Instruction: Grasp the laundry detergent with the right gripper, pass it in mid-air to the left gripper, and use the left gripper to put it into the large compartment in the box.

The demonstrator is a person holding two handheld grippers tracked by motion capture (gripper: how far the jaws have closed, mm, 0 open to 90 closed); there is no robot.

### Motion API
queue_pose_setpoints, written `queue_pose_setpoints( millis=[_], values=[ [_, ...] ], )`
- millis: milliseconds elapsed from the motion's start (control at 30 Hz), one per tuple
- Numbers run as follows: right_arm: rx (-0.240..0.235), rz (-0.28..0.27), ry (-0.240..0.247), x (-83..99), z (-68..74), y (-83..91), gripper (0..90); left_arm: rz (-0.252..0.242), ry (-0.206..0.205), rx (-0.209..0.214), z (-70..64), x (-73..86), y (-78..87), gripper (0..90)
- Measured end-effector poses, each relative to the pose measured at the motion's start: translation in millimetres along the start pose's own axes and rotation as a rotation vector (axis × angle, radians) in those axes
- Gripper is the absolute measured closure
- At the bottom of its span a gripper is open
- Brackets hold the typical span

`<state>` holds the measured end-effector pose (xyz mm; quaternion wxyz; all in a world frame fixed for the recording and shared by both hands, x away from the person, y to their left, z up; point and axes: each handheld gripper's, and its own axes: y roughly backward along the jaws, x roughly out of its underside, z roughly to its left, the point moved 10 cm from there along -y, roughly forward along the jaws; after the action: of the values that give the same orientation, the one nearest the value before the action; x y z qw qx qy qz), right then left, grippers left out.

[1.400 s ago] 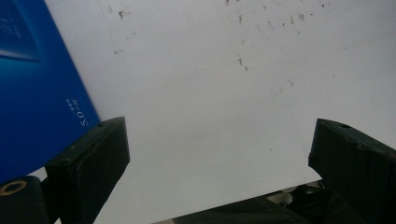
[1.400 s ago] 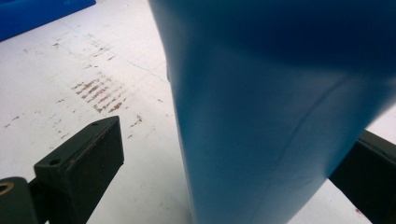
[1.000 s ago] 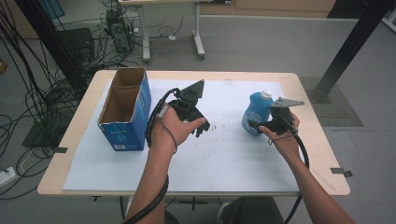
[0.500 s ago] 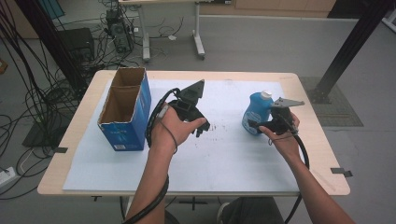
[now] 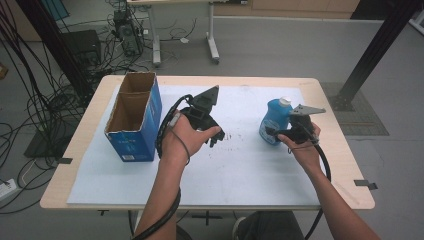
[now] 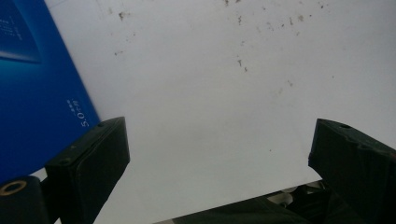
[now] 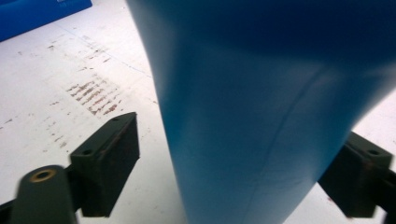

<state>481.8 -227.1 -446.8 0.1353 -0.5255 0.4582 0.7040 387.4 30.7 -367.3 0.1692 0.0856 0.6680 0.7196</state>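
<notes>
A wooden desk seen from above, most of its top covered by a white sheet marked with small dark scuffs. A person's two forearms reach in from the near edge, each hand holding a black two-jaw gripper.

The right gripper is at the right side of the sheet, pressed up to a blue bottle with a white cap that stands upright there. In the right gripper view the bottle sits between the two jaws, which are spread wide; a gap shows on the left side, and on the right the bottle hides the contact, so a grip looks prepared rather than made. The bottle seems to stand upright so the jaws can close across its body.

The left gripper hovers over the middle of the sheet, jaws wide apart and holding nothing, tilted down at bare sheet. It appears to be waiting.

An open blue cardboard box stands near the desk's left edge, top flaps up, probably ready to receive something. White print runs along its side; in the left gripper view "5.0" can be read on the box, the rest too small to make out. No label on the bottle is readable.
</notes>
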Motion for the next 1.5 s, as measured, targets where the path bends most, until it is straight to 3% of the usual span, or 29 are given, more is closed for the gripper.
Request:
queue_pose_setpoints(
  millis=[533,1500],
  values=[
    [0.025,0.016,0.034,8.9,-4.5,-6.2,39.8,-0.004,0.0,0.0,-0.1,-0.7,0.9,5.5],
    [0.03,0.028,0.031,8.8,-4.1,-6.1,41.3,0.0,-0.003,-0.002,0.6,-0.2,-0.5,5.5]
  ],
)
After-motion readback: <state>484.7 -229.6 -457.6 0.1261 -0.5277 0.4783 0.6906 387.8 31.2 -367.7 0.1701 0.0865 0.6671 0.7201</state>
